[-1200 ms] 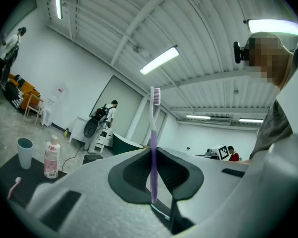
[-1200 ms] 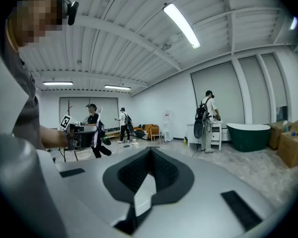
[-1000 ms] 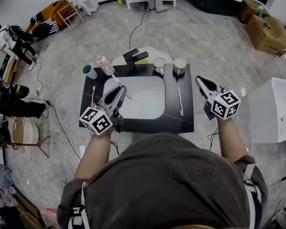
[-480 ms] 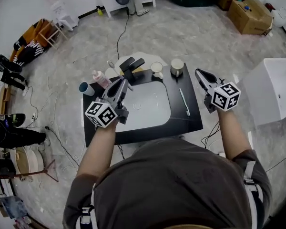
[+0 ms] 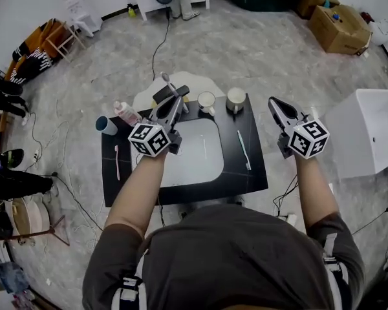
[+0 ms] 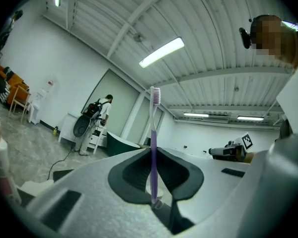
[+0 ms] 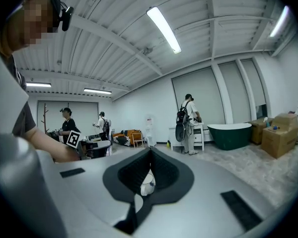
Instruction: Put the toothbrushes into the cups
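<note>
My left gripper [image 5: 172, 102] [image 6: 154, 202] is shut on a purple toothbrush [image 6: 153, 148] that stands upright between its jaws, bristles at the top. It hovers over the back left of the white basin [image 5: 210, 166], just left of a white cup [image 5: 206, 100] and a grey cup [image 5: 236, 97]. A second toothbrush [image 5: 244, 149] lies on the black table right of the basin. A third toothbrush [image 5: 117, 162] lies at the table's left side. My right gripper [image 5: 277, 104] [image 7: 140, 196] is shut and holds nothing, off the table's right edge. A white cup [image 7: 147, 181] shows past its jaws.
A blue cup [image 5: 105, 124] and a pink bottle [image 5: 124, 113] stand at the back left of the black table [image 5: 252, 179]. A black faucet [image 5: 161, 94] rises behind the basin, close to my left gripper. A white tub [image 5: 368, 141] stands to the right. People stand in the room behind.
My left gripper has carried the toothbrush from the table's left side toward the back, up to the faucet and the cups. The right gripper has shifted a little.
</note>
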`<action>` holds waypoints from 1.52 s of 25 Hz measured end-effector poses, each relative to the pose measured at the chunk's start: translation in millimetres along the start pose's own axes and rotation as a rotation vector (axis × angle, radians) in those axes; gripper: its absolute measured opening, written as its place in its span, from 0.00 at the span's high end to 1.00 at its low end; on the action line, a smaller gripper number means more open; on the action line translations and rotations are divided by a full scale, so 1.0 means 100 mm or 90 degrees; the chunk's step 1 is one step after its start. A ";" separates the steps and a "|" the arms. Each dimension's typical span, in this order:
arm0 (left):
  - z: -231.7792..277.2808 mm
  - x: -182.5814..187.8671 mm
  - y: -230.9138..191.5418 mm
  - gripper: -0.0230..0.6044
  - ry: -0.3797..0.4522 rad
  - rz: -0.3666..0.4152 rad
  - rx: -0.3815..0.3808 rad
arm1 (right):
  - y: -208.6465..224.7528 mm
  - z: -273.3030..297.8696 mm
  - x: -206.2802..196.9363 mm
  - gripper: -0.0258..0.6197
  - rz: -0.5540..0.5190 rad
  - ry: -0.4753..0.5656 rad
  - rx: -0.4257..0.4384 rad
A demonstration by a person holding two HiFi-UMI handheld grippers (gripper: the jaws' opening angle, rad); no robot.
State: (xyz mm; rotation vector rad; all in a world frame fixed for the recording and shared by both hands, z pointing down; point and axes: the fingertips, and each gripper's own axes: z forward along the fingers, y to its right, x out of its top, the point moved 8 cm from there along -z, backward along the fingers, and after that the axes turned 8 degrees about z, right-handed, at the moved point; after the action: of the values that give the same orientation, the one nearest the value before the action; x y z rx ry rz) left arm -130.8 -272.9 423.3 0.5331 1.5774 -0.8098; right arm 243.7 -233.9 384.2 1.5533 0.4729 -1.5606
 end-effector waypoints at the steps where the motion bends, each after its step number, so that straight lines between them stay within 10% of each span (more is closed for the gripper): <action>1: 0.09 -0.09 -0.02 0.92 -0.005 -0.003 0.000 | 0.06 0.03 -0.02 0.97 0.001 -0.001 0.000; 28: 1.14 -1.55 -0.36 0.92 -0.133 0.040 0.023 | 0.79 0.47 -0.82 0.97 0.055 -0.063 0.009; 38: 0.78 -1.55 -0.26 0.66 -0.195 0.015 0.028 | 0.57 0.37 -0.81 0.97 0.057 -0.065 0.002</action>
State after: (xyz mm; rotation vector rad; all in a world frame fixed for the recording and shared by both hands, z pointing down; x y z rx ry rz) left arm -71.8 -331.4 578.1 0.4351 1.2718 -0.8662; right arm 253.2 -270.1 482.8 1.4684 0.3392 -1.5635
